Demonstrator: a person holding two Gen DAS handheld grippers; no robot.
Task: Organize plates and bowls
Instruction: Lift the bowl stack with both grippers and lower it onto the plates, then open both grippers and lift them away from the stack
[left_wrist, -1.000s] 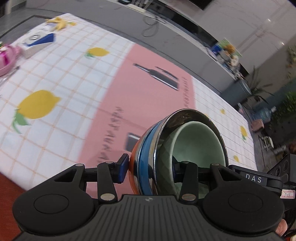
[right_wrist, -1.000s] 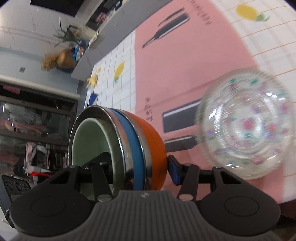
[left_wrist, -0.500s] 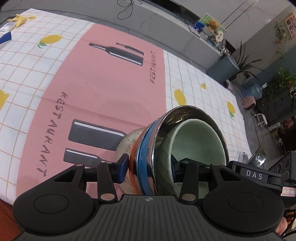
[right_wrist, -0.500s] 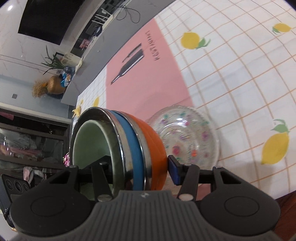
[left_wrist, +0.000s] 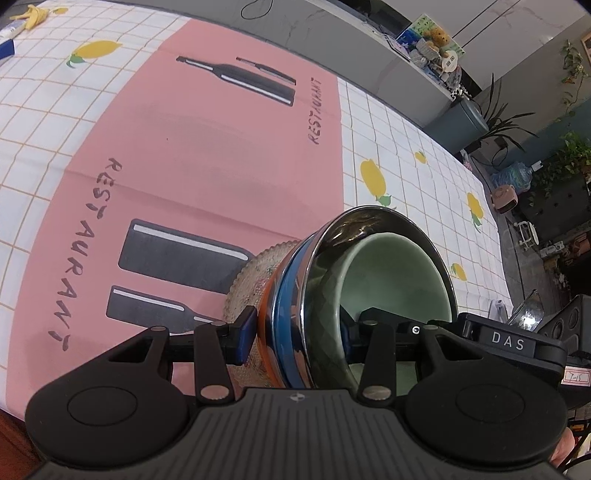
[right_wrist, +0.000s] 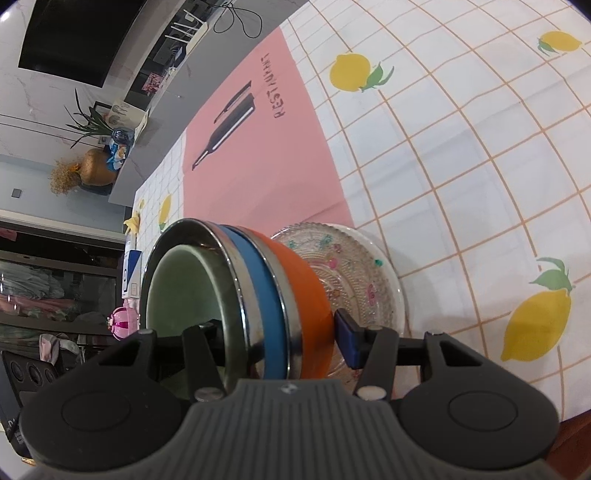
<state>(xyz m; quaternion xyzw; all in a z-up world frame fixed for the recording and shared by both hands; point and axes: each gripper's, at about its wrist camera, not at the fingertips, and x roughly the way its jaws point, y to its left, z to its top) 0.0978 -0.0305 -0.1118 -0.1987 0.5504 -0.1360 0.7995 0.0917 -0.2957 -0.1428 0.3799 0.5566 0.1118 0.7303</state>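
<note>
Left hand-held gripper (left_wrist: 295, 334): clamped across the wall of the bowl stack, one blue pad on the orange outside, the other finger inside the green bowl.
Right hand-held gripper (right_wrist: 275, 338): gripping the same stack from the opposite side, blue pad on the orange wall, other finger inside.
Bowl stack (left_wrist: 332, 295): nested green bowl (left_wrist: 391, 280), steel bowl (right_wrist: 229, 266), blue bowl (right_wrist: 262, 291) and orange bowl (right_wrist: 306, 291), carried on edge, mouth tipped sideways, held between both hands.
Glass plate (right_wrist: 354, 280): flat on the bench (left_wrist: 184, 166), at the edge of the pink placemat (right_wrist: 258, 158), directly beyond the orange base.
Key relation: the stack's base faces the plate, close to it; its axis lies steeply tilted, so I judge it must be tipped upright to sit in the plate. Both hands are equally near.
Hard to tell: whether the orange base already touches the plate; the stack hides the plate's near part and each inner finger's tip.
</note>
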